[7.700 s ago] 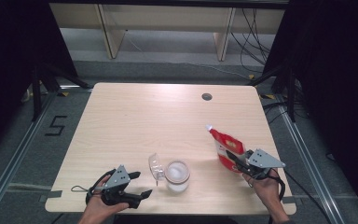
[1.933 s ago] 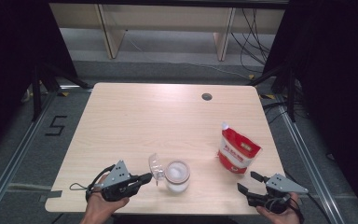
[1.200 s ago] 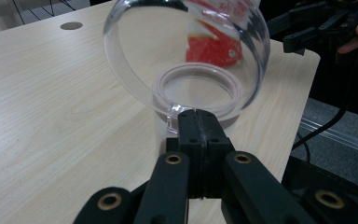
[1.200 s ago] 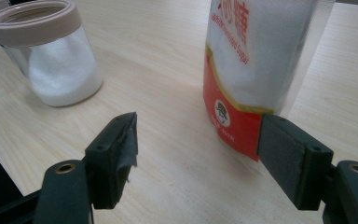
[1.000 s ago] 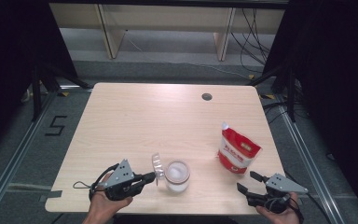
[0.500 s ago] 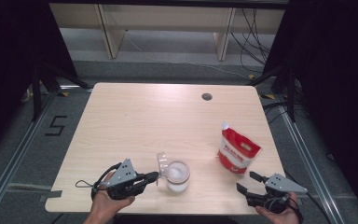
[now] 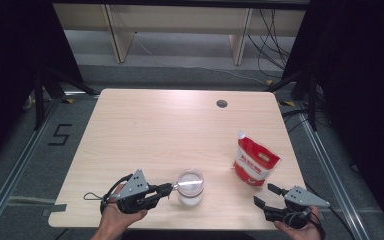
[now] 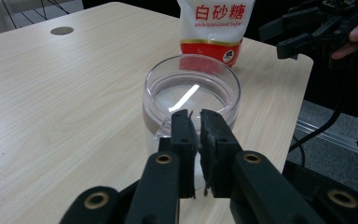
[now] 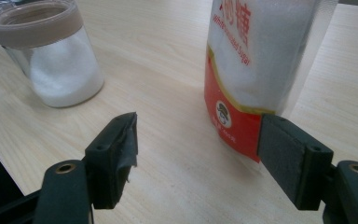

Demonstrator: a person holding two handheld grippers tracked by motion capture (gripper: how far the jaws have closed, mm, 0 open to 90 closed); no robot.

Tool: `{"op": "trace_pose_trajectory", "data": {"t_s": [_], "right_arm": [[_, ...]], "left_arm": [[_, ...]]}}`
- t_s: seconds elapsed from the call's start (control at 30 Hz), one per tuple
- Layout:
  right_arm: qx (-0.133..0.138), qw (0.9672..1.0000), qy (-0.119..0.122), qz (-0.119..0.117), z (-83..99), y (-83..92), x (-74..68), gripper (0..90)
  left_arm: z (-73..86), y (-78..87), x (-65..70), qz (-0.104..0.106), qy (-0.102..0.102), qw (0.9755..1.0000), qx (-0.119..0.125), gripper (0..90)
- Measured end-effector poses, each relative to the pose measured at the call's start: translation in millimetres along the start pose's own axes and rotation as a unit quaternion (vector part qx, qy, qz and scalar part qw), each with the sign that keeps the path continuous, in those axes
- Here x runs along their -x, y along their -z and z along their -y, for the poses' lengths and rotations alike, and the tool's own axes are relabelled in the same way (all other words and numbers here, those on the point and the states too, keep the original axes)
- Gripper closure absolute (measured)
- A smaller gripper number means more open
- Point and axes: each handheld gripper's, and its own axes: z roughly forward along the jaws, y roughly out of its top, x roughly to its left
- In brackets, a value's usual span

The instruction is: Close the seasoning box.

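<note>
on the light wooden table [image 7: 145, 130] a clear glass jar [image 7: 190, 186] stands near the front edge, a little left of the middle, with white granules in its lower part and a clear lid [image 8: 192, 87] lying on its mouth. the left gripper [image 7: 166, 189] comes in from the jar's left, held in the person's left hand [image 7: 121, 215], and its jaws are pressed almost together on a thin clear edge of the lid at the near rim of the jar (in the left gripper view only a narrow slit shows between the two black pads, with the clear edge running down through it). the jar sits directly ahead of those jaws, touching them at the rim. to the right, well apart from the jar, a red and white sugar pouch [image 7: 254, 160] stands upright, with chinese characters across its front [image 8: 216, 23]. the right gripper [image 7: 267, 196] rests at the front right corner of the table in the person's right hand [image 7: 300, 231], its jaws spread wide and holding nothing; the pouch stands just beyond them, close but not touched, nearer the right-hand jaw in the right gripper view [image 9: 256, 60], while the jar [image 9: 51, 56] appears farther off at the upper left of that view. a small dark round hole [image 7: 222, 103] marks the far side of the table.
</note>
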Motion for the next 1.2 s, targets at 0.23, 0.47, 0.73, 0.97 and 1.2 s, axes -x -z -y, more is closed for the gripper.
{"op": "trace_pose_trajectory", "data": {"t_s": [0.23, 0.47, 0.73, 0.97, 1.2], "right_arm": [[-0.004, 0.9999, -0.013, -0.002, -0.1, 0.8, -2.4, 30.1], [-0.001, 1.0, -0.004, -0.001, -0.4, 1.1, -0.4, 29.7], [0.0, 1.0, 0.002, 0.004, -0.8, 1.3, 0.4, 28.1], [-0.005, 0.9999, -0.011, 0.001, -0.8, 2.0, -2.6, 26.2], [-0.003, 1.0, 0.0, 0.001, -1.1, 1.3, -0.4, 25.5]], "left_arm": [[3.4, 2.4, -3.2, 0.01, 0.027, 0.9996, 0.002, 66.5], [7.3, 6.6, -8.2, -0.004, 0.035, 0.9994, -0.004, 42.5], [18.5, 10.9, -15.1, -0.026, 0.041, 0.9985, -0.025, 27.2], [26.6, 10.8, -17.0, -0.03, 0.041, 0.9981, -0.036, 23.1], [34.8, 12.5, -20.5, -0.035, 0.045, 0.9972, -0.048, 21.7]]}}
